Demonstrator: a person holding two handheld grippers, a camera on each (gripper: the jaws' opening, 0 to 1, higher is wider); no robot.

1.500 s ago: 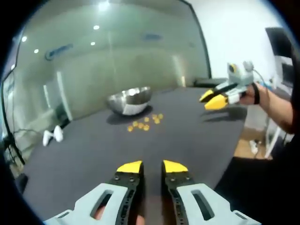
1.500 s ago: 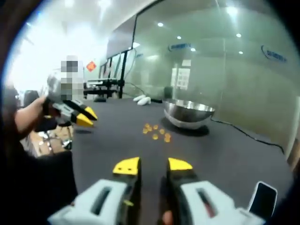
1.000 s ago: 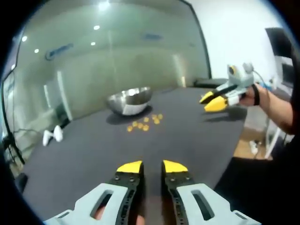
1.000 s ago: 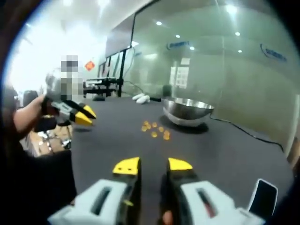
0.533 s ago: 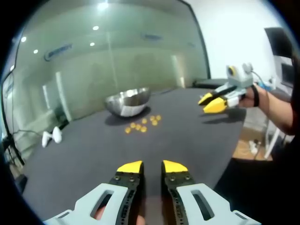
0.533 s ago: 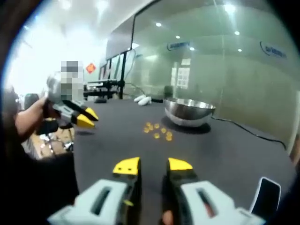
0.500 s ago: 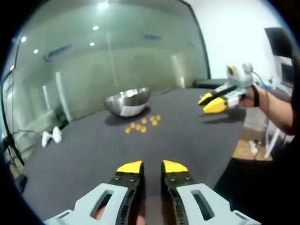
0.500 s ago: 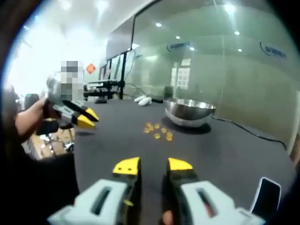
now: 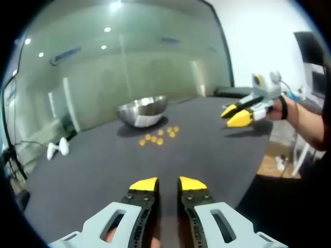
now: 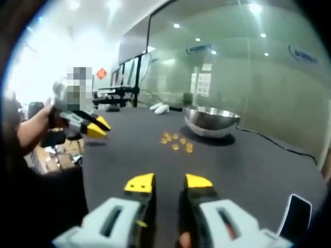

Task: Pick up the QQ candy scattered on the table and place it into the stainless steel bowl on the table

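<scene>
Left gripper: seen in the left gripper view above the near part of the dark table; the yellow-tipped jaws stand a little apart and hold nothing.
Right gripper: in the right gripper view it is also above the near table; the jaws have a small gap and are empty.
Candies: a small group of orange pieces lies on the table, just in front of the bowl and well apart from both grippers.
Bowl: shiny steel, standing upright on the table behind the candies; I cannot see if anything is inside.
Risk, candies: I think they are small and low, so the tips may push one away instead of closing around it, or squeeze it out sideways.
Risk, bowl: a low approach may knock the bowl, because the candies lie so close to it.
Risk, grippers: both reach for one small group, so they may collide.
Writing: blue signs on the glass wall and a red sign far behind are too blurred to read.
</scene>
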